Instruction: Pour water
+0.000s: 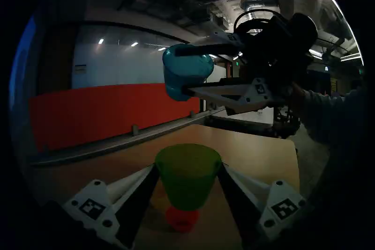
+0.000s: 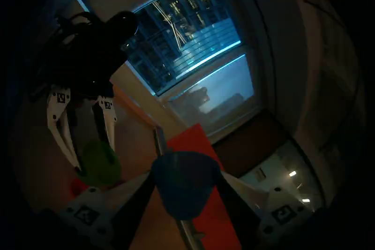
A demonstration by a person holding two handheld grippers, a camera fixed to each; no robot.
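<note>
I am standing by the table [image 1: 262, 154], watching the person's left gripper [image 1: 187, 171] clenching a green cup [image 1: 187, 186], one finger pressing on each side of it. The cup is sitting at six o'clock in the left gripper view, mouth up, with a small red thing [image 1: 182, 218] just beneath it; whether the two are touching I cannot tell. The right gripper [image 1: 180, 72] is grasping a blue cup [image 1: 190, 69] and hanging at twelve o'clock in that same view, higher than the green cup and farther off. It is rolled onto its side, so one finger is lying above the cup and one below, which is tipping the cup over. A sleeve [image 1: 328, 114] is reaching in from three o'clock. In the right gripper view the blue cup is sitting at six o'clock between its fingers, while the green cup [image 2: 99, 163] is showing off at eight o'clock, apart from it. The room is dim and I am not making out any water. My worry is that the blue cup is tilting while its lip is not over the green one, so the stream would be landing on the table. A hard tilt from that height could also be splashing out, and either cup could be slipping in its grip.
</note>
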